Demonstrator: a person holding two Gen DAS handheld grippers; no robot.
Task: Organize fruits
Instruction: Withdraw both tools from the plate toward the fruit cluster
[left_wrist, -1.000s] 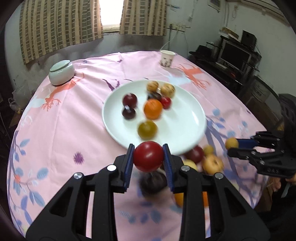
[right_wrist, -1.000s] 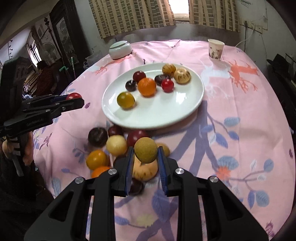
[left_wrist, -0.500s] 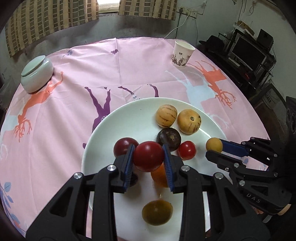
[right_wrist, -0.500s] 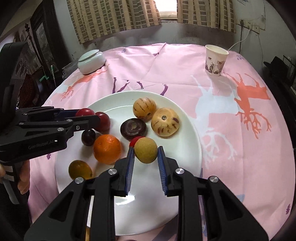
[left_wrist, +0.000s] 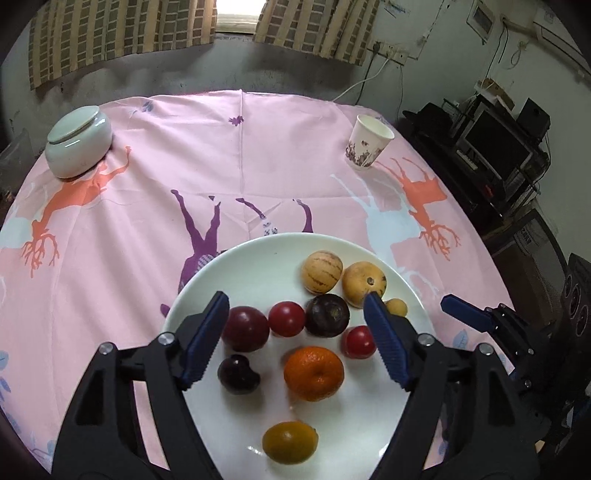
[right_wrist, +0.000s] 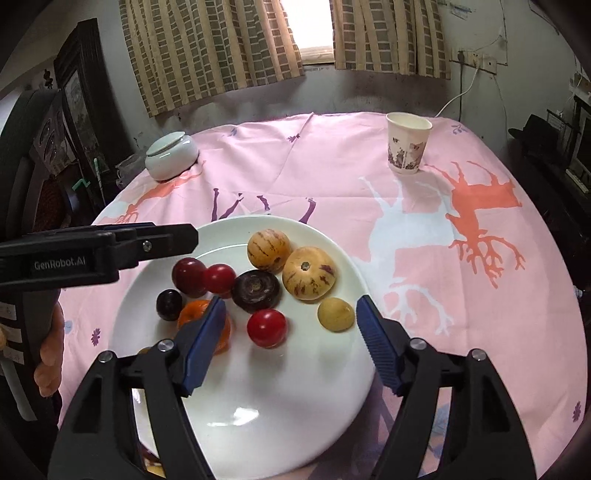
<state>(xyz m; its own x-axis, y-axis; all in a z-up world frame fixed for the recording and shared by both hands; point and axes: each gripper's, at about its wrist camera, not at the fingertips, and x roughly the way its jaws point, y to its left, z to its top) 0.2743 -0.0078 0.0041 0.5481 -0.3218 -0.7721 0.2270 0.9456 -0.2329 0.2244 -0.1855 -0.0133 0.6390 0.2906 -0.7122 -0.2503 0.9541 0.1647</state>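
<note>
Round desk, covered in a pink cloth printed with orange, purple and pale-blue deer shapes. Landmark: white plate, at the near side of the desk.

Behind the plate, far left: pale green lidded jar, upright on the cloth. Behind the plate, far right: paper cup with a dark floral print, upright. Both stand well apart from the plate.

Beyond the desk: grey stained wall, brown-checked curtains parted over a bright window, a wall socket with a white cable. Right of the desk: dark shelving with a monitor and speakers. Left of the desk in the right wrist view: a dark wooden cabinet.

On the plate: two striped yellow fruits at the back; dark purple round fruit in front of them; dark red plum; two small red fruits, one beside the plum; orange; small dark fruit; yellow-green citrus nearest; small tan fruit by the right rim.

Left claw: over the plate, jaws opening, pads clear of the fruit below. Right claw: over the plate, jaws opening, tan fruit lying between them, untouched.
</note>
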